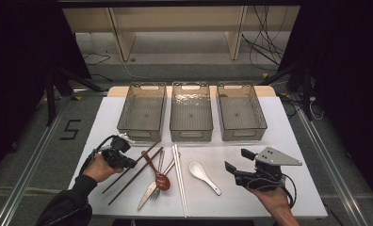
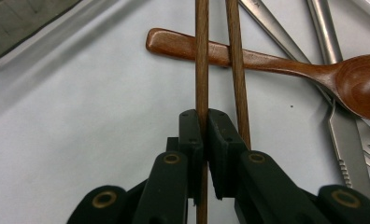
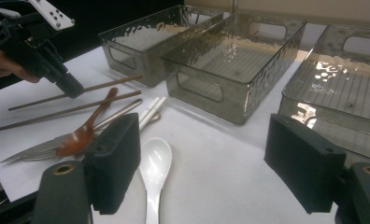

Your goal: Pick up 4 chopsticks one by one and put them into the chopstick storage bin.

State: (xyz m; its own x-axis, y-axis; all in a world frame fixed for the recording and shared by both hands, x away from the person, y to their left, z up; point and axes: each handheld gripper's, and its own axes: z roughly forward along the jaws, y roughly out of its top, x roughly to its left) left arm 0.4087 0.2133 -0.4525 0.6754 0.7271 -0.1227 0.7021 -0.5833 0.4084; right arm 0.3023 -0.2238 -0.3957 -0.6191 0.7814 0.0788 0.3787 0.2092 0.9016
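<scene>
Chopstick (image 2: 202,56), dark wood, lies on the worktop (image 1: 288,141) left of the cutlery pile, clamped in the left gripper (image 2: 205,122) jaws, probably not lifted. All three bins (image 1: 191,112) hold nothing; sorting barely begun. Left gripper view shows its twin (image 2: 237,70) outside the jaws. Right gripper (image 1: 236,160): jaws wide, idle near the white spoon (image 3: 153,172).

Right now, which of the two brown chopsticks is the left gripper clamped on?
The left gripper pinches the left-hand chopstick in its own view; the other brown chopstick runs free beside its jaws.
</scene>
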